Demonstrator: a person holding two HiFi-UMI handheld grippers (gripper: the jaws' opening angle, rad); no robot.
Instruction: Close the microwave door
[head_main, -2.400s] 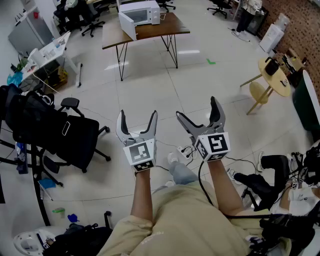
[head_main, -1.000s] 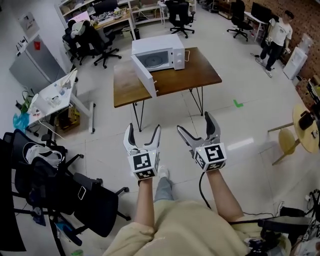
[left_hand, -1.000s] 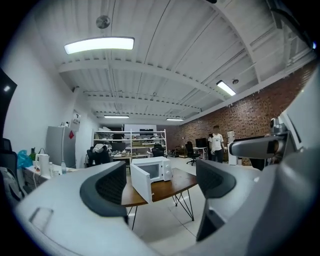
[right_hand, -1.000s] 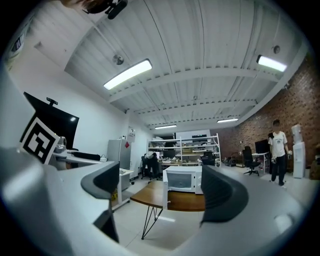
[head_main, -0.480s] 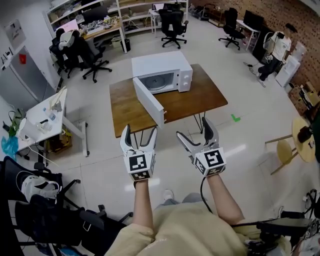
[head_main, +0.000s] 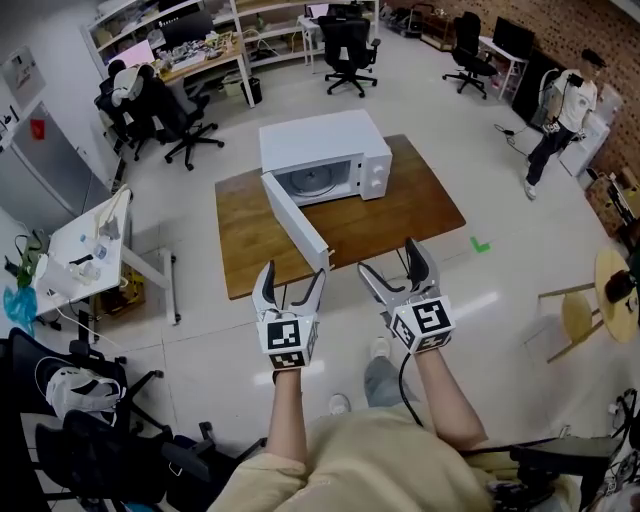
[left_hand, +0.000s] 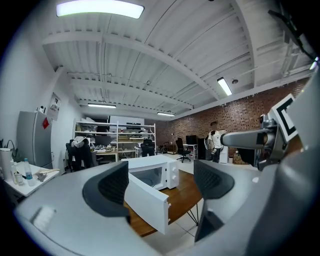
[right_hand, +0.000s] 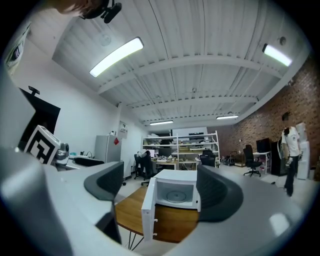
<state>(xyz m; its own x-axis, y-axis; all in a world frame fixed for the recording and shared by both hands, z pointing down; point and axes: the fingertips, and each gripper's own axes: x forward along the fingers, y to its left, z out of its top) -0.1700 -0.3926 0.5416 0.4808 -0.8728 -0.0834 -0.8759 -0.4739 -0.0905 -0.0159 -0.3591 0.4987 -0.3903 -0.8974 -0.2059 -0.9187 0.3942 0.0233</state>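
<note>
A white microwave (head_main: 325, 150) stands on a brown wooden table (head_main: 405, 215) ahead of me, its door (head_main: 295, 222) swung wide open toward the table's front left. Both grippers are held out in the air short of the table edge. My left gripper (head_main: 292, 275) is open with its jaws closing and nothing between them; the door (left_hand: 145, 200) shows through its gap. My right gripper (head_main: 390, 258) is open too, jaws closing on nothing. Between its jaws I see the microwave (right_hand: 177, 187), its door (right_hand: 148, 210) and the glass turntable inside.
Black office chairs (head_main: 165, 115) stand beyond the table to the left, another (head_main: 348, 45) behind it. A white desk (head_main: 85, 240) is at left, a round yellow table (head_main: 618, 285) at right. A person (head_main: 560, 120) stands at the far right.
The table and microwave have come much nearer as I walked toward them with both grippers held out. The right gripper's jaws have narrowed.
</note>
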